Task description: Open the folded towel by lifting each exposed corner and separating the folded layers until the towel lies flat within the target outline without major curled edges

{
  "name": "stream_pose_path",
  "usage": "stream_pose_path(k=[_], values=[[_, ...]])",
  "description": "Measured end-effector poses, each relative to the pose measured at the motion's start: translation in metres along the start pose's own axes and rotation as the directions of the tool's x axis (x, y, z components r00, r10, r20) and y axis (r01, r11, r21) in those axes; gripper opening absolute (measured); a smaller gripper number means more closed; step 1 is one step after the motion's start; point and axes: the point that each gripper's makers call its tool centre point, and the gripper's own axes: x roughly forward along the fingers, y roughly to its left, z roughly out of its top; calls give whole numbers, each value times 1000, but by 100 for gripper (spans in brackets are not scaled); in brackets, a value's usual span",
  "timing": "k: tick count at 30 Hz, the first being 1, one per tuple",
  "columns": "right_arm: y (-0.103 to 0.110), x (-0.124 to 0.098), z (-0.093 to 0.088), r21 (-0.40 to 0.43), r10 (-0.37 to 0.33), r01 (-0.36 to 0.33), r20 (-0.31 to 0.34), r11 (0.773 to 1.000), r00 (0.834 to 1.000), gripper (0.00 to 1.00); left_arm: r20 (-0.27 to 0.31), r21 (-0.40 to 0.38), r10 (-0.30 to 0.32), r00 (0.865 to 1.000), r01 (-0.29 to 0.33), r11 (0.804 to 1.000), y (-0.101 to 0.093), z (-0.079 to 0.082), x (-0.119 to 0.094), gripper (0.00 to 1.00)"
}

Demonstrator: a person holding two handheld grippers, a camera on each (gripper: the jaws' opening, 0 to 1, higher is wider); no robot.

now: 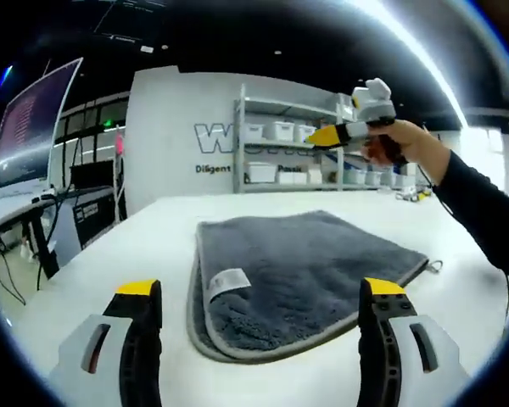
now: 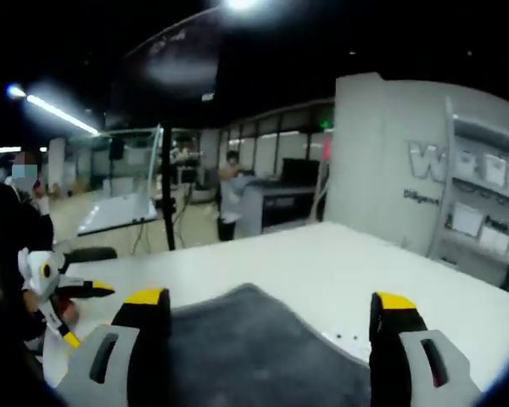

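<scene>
Jaws of both grippers (image 1: 260, 309) (image 2: 270, 318) are held parted and empty, framing the folded towel (image 1: 301, 271) at lower centre, seemingly for a corner grasp.

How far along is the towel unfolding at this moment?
Nothing looks done: the towel is folded on the table, label showing. Nothing in hand: left claw and right claw are open, off the fabric. All corner lifting and flattening remains.

Fluffy grey cloth towel (image 1: 301, 271) on smooth matt table (image 1: 144, 246).
</scene>
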Motion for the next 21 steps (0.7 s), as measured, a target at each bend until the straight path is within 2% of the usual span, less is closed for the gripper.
stream_pose_path(k=[2, 3, 5, 9, 13, 15, 18, 21], values=[[-9, -14, -1, 5, -14, 14, 13, 1000, 1000, 98, -7, 20, 0, 1000, 1, 1000, -1, -1, 0, 94], [-19, -27, 0, -15, -62, 63, 39, 998, 997, 98, -11, 26, -4, 1000, 4, 1000, -1, -1, 0, 94], [-26, -44, 0, -43, -105, 108, 60, 993, 993, 97, -23, 31, -7, 1000, 8, 1000, -2, -1, 2, 95], [-40, -67, -7, -61, -118, 121, 49, 991, 992, 99, -39, 20, -35, 999, 36, 999, -9, 4, 5, 99], [-52, -82, -8, -39, -128, 131, 64, 991, 990, 99, -43, 5, -51, 998, 51, 999, -17, 10, 12, 99], [-60, -89, -9, -44, -138, 140, 49, 989, 989, 99, -41, -9, -55, 998, 55, 998, -19, 11, 13, 99], [-68, -99, -1, -48, -152, 156, 70, 987, 986, 99, -14, -43, -36, 999, 36, 998, -24, 15, 11, 97], [-71, -107, 10, -39, -153, 157, 102, 987, 983, 99, -8, -67, -19, 1000, 19, 998, -23, 12, 10, 96]])
